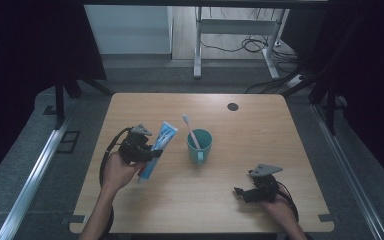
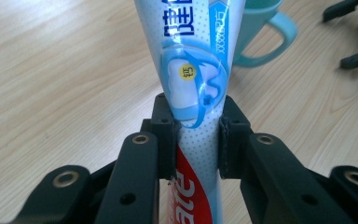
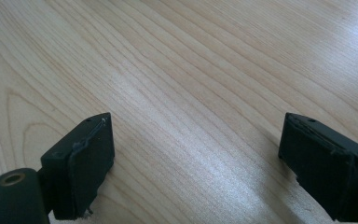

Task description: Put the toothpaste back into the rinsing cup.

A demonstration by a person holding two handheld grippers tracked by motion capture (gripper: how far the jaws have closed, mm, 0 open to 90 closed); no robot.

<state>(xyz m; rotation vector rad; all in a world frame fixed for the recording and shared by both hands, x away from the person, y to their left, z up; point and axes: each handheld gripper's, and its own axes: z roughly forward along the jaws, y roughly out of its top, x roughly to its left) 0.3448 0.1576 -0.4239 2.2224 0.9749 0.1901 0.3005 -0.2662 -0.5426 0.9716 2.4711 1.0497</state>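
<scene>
Two tongs, left (image 1: 152,152) clamping toothpaste tube (image 1: 158,148) beside cup (image 1: 199,145), right (image 1: 240,191) near table edge (image 1: 200,231)

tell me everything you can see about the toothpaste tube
The toothpaste tube is soft-looking plastic, light blue and white with a red band low down and a small yellow dot. It is clamped between the left gripper's fingers, its flat end pointing toward the teal cup.

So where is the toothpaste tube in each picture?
High view: the toothpaste tube is left of centre, tilted, clamped in the left tongs.
Left gripper view: the tube runs up the middle between the pads.
Right gripper view: wooden table, open right tongs, no tube.
Shared landmark: the teal cup.
</scene>
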